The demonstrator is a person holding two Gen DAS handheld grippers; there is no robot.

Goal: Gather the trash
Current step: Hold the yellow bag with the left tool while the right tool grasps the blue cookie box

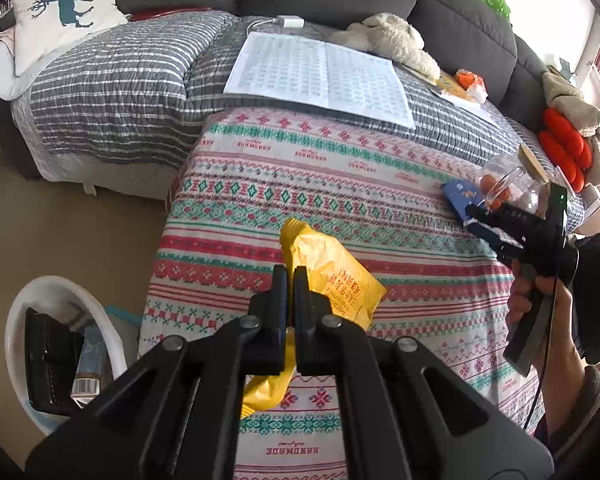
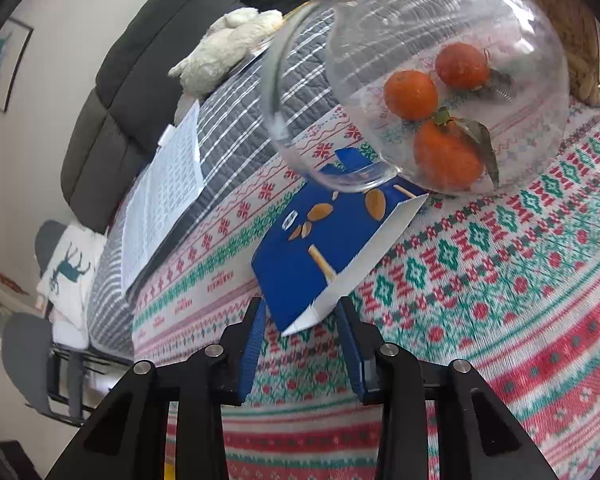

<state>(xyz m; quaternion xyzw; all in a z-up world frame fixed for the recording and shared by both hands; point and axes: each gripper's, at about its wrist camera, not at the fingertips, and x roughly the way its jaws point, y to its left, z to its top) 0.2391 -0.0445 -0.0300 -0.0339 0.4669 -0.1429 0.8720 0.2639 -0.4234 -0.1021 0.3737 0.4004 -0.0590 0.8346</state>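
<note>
My left gripper is shut on a yellow snack wrapper and holds it over the patterned tablecloth. A white trash bin with trash inside stands on the floor at lower left. My right gripper is open, its blue-padded fingers on either side of the near corner of a flattened blue snack box lying on the cloth. The right gripper also shows in the left wrist view, at the blue box.
A glass bowl with three oranges lies tilted over the far end of the blue box. A printed paper sheet, a plush toy and an orange wrapper lie on the grey sofa behind.
</note>
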